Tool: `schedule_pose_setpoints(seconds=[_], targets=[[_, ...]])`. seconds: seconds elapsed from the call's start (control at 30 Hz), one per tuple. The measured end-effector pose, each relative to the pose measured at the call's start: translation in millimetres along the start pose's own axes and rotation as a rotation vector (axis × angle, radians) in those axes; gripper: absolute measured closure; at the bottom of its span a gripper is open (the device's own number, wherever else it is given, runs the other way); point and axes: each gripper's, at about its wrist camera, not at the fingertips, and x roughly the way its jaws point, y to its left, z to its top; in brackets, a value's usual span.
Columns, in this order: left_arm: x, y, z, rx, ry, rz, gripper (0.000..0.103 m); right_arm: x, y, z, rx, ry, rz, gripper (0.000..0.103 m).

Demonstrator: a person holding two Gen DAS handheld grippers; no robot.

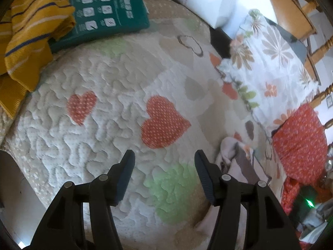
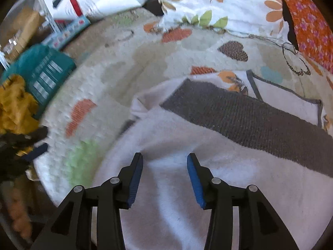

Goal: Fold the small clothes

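- While both my hands hang over the quilted bed cover [image 1: 108, 87], my left gripper [image 1: 164, 156] stands with its jaws apart and nothing between them, only the heart-patterned quilt below.
- My right gripper [image 2: 165, 158] is likewise spread and empty, its blue pads clear of the white garment [image 2: 166, 183] that fills the lower half of the right wrist view.
- That small white piece, with a broad grey knitted band [image 2: 249, 116] running across it toward the right edge, lies on the bed; in the left wrist view only a crumpled corner of it [image 1: 231, 148] shows at lower right, just beside my fingers.
- It looks partly laid over itself, with soft ridges in the cloth, so I judge the fold begun but not tidy or complete; I cannot tell how many folds it has.
- A mustard striped garment [image 1: 31, 29] sits bunched at upper left of the left wrist view, against a teal packet [image 1: 108, 14], apparently unfolded and waiting.
- Flowered pillows [image 1: 266, 62] line the right side.
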Motion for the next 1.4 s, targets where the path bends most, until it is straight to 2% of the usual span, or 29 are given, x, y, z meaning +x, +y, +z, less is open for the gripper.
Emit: schedule_pose_setpoints(seconds=[0.1,0.2,0.27,0.33,0.4,0.47,0.53,0.63,0.77,0.8,0.83,0.9,1.03,1.13,1.23,1.27,1.4], targets=[[-5,2,3,-0.007,-0.023,0.007,0.043,-20,23,-8,-0.05,-0.034,0.036,0.031],[-7,5,4,-0.007,-0.035,0.016,0.042,-20,54,-28,-0.171,-0.018,0.027,0.028],[-8,9,4,-0.013,-0.032,0.014,0.042,-16,75,-52,-0.294,-0.02,-0.037,0.028],[-10,13,5,-0.024,-0.032,0.012,0.041,-10,88,-74,-0.41,-0.038,-0.151,0.028],[-12,17,6,-0.032,-0.039,0.012,0.041,-6,91,-89,-0.477,-0.046,-0.216,0.028],[-13,20,8,-0.044,-0.046,0.01,0.041,-5,92,-103,-0.531,-0.072,-0.26,0.031],[-14,21,8,-0.054,-0.049,0.009,0.041,-2,92,-108,-0.57,-0.092,-0.315,0.049],[-13,19,8,-0.049,-0.055,0.02,0.041,7,92,-99,-0.574,-0.104,-0.366,0.056],[-12,16,9,-0.033,-0.063,0.046,0.041,31,105,-77,-0.599,-0.118,-0.433,0.056],[-11,16,9,-0.038,-0.063,0.051,0.041,34,107,-75,-0.603,-0.132,-0.443,0.06],[-10,16,9,-0.042,-0.061,0.053,0.041,37,108,-71,-0.595,-0.137,-0.44,0.07],[-8,15,9,-0.044,-0.054,0.052,0.041,35,106,-66,-0.557,-0.133,-0.434,0.082],[-4,-2,3,0.005,-0.055,0.06,0.041,1,75,-50,-0.374,-0.163,-0.312,0.086],[2,-16,-5,0.045,-0.046,0.069,0.041,-52,31,-35,-0.197,-0.24,-0.242,0.086],[12,-33,-15,0.084,-0.029,0.066,0.041,-113,-33,-33,-0.015,-0.319,-0.201,0.086],[16,-39,-20,0.098,-0.024,0.063,0.041,-138,-65,-40,0.06,-0.351,-0.201,0.086],[36,-72,-47,0.178,0.013,0.011,0.041,-194,-158,-80,0.259,-0.405,-0.243,0.086]])
